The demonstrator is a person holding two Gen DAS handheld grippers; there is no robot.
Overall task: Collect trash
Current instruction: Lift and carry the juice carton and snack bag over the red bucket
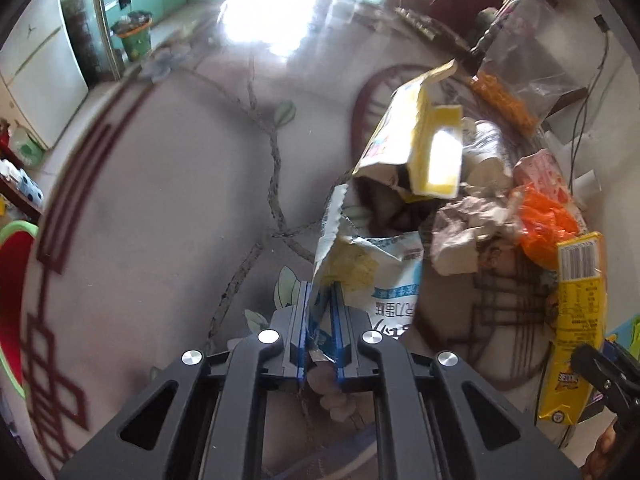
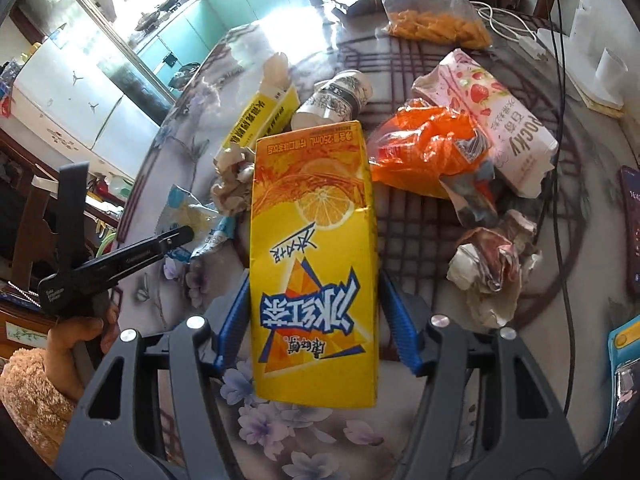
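carton: yellow drink carton [image 2: 314,256] with lemon print, held lengthwise between the blue pads [image 2: 236,320] of the right gripper [image 2: 314,316], above the floral table [image 2: 280,432].
carton handling: likely light and empty (a guess), stiff card walls; flat sides suit a mid-body pinch, too much squeeze would crush it.
wrapper: torn white-and-blue snack wrapper [image 1: 360,276], lower edge clamped in the left gripper [image 1: 322,320], jaws nearly together on it.
wrapper handling: thin film, floppy, probably slippery; a pinch well in from the torn edge seems safer.
wrapper position: lifted at the near edge of the trash pile, hanging upward from the fingers.
pile: opened yellow box [image 1: 420,140], paper cup [image 2: 340,94], orange plastic bag [image 2: 424,148], pink strawberry pack [image 2: 492,116], crumpled paper [image 2: 492,272], all close together on the table.
beyond: clear bag of orange snacks [image 2: 432,24] at far edge; green bin [image 1: 134,36] on the floor, well apart.
status: both grippers loaded; pile not yet cleared.
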